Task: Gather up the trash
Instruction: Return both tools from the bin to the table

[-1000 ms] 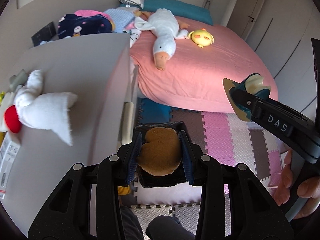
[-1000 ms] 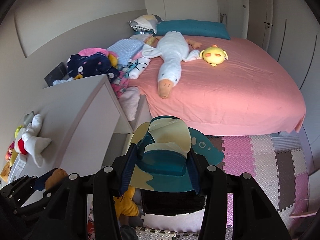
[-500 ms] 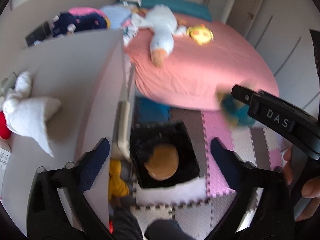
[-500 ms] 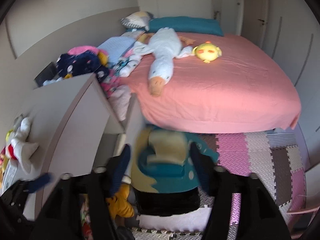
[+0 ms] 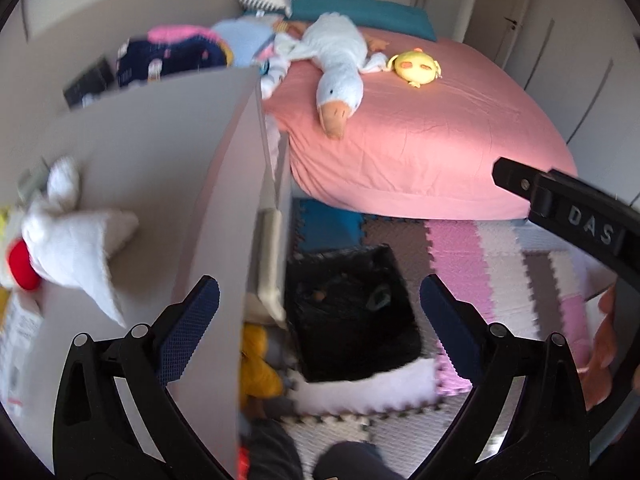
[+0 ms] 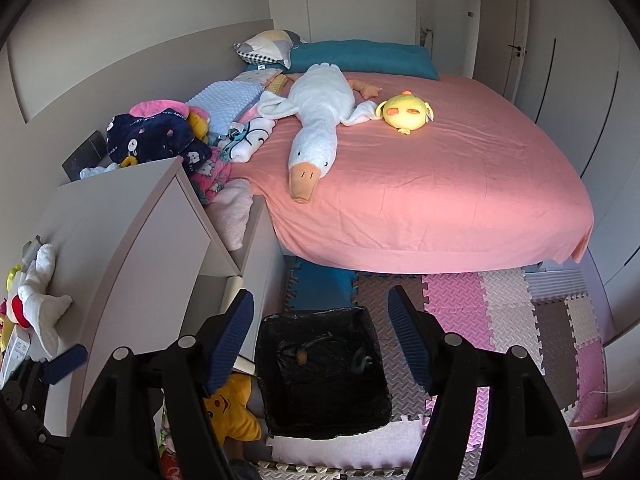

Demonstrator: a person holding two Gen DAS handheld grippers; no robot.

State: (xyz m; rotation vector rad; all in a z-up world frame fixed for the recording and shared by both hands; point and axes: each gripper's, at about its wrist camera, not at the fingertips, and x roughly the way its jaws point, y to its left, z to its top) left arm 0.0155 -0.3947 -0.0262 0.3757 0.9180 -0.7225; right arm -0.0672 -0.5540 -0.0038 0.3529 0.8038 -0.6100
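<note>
A black bin (image 5: 352, 316) lined with a black bag stands on the foam floor mat beside the grey cabinet; it also shows in the right wrist view (image 6: 324, 372). Deep inside it lie a small brown piece (image 6: 303, 357) and a teal piece (image 6: 362, 360). My left gripper (image 5: 320, 316) is wide open and empty above the bin. My right gripper (image 6: 320, 332) is wide open and empty above the bin too; one of its arms (image 5: 572, 216) crosses the right side of the left wrist view.
A grey cabinet (image 6: 120, 240) stands on the left with a white plush (image 5: 72, 232) on top. A yellow plush (image 6: 232, 412) lies on the floor beside the bin. A pink bed (image 6: 440, 184) with a white goose plush (image 6: 316, 132) fills the back.
Both grippers have opened wide. The brown piece left the left gripper and the teal and cream piece left the right gripper; both now lie in the bin.
</note>
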